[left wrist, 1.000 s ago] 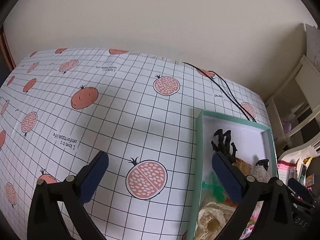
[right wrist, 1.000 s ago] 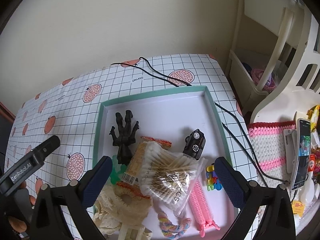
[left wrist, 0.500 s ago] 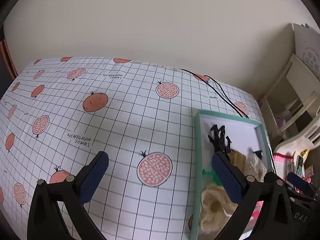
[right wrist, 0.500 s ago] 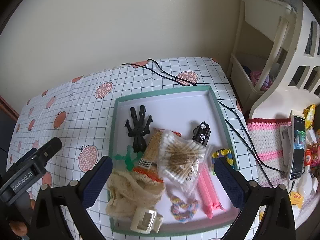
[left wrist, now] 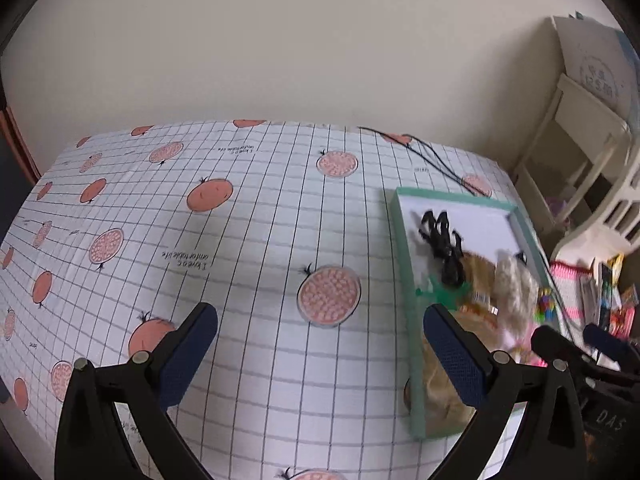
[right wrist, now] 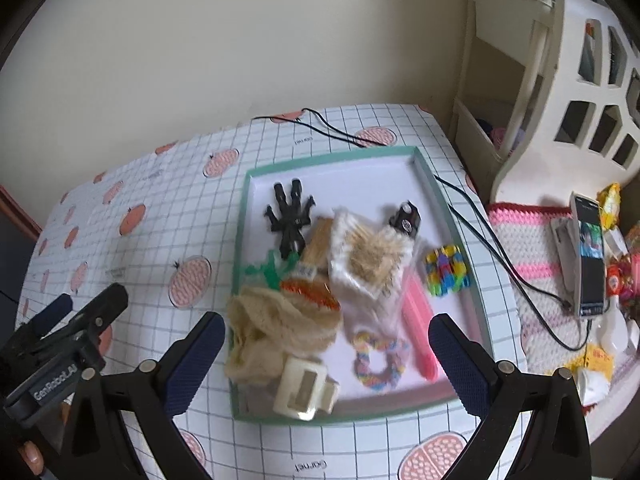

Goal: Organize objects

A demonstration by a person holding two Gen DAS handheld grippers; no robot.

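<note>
- Broadly, we see a table point(left wrist: 260, 240) under a grid cloth printed with pomegranates, pushed against a cream wall.
- We find the green-rimmed tray point(right wrist: 460, 236) on the table's right part, crowded with small things.
- We hold the right gripper point(right wrist: 326, 356) above the tray's near edge, its jaws wide apart and holding nothing; the tray's near half shows between them.
- We hold the left gripper point(left wrist: 320, 344) over bare cloth, jaws likewise spread and empty; the tray lies just to its right.
- Inside the tray we pick out a cream mesh pouch point(right wrist: 272, 328), a bag of cotton swabs point(right wrist: 370, 262), a black claw clip point(right wrist: 290, 216), a pink clip point(right wrist: 418, 320) and a cream hair claw point(right wrist: 306, 388).
</note>
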